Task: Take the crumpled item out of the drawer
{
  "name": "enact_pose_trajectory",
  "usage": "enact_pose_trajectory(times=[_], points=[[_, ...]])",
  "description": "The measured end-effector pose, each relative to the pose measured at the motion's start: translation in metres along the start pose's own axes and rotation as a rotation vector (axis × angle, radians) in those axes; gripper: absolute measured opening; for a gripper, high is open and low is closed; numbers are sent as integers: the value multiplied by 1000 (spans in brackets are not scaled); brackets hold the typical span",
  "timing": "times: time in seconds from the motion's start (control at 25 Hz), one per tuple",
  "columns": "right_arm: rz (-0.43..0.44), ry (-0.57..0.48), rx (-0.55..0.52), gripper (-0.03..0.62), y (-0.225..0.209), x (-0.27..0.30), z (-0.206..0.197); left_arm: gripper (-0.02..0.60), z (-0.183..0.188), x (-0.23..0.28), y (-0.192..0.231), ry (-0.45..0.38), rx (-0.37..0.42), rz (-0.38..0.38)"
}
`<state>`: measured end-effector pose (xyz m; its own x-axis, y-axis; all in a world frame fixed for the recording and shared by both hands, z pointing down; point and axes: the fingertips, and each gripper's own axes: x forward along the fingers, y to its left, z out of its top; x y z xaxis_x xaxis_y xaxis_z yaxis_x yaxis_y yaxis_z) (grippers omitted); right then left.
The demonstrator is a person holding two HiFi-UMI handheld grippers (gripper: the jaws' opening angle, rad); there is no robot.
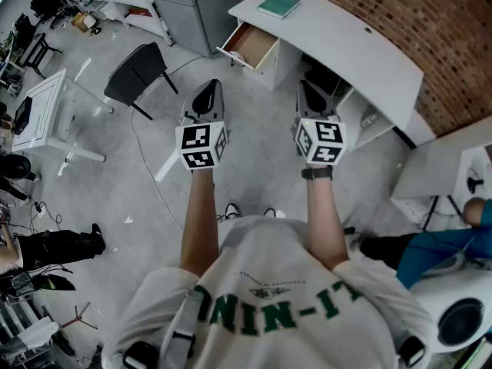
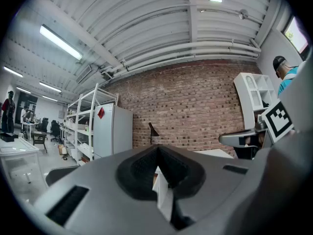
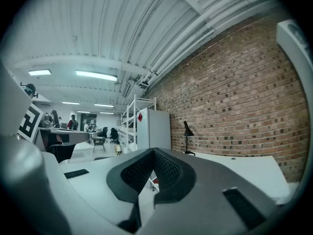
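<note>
A stretch of grey floor (image 1: 254, 148) separates the person from the white table (image 1: 346, 41). The drawer (image 1: 250, 46) juts open at the table's left end, its contents indistinct. The left tongs (image 1: 206, 94) and right tongs (image 1: 311, 92) are closed on nothing, well short of it.

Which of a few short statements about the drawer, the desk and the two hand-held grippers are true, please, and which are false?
1. The drawer of the white desk is open. True.
2. A teal book lies on the desk. True.
3. The right hand-held gripper holds a crumpled item. False: its jaws are shut on nothing.
4. The left hand-held gripper is inside the drawer. False: it is held well short of the desk.
</note>
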<state>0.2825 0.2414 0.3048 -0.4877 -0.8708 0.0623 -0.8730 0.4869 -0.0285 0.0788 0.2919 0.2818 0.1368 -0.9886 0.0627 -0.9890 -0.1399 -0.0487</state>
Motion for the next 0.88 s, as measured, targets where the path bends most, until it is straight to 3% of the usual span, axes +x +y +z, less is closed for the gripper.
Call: enact_pose_trajectory(times=[0.32,0.64,0.88], points=[[22,-3,5,3,-6,-6,0,-8,-2,7,-17,6,-9,-1],[52,-10,87,3,-17,-17,-15,-8,-12,10,-48,26,-11,-13],[94,4,59,3,-12,-5,-24,-8,-22,16,-46,35,-36,2]])
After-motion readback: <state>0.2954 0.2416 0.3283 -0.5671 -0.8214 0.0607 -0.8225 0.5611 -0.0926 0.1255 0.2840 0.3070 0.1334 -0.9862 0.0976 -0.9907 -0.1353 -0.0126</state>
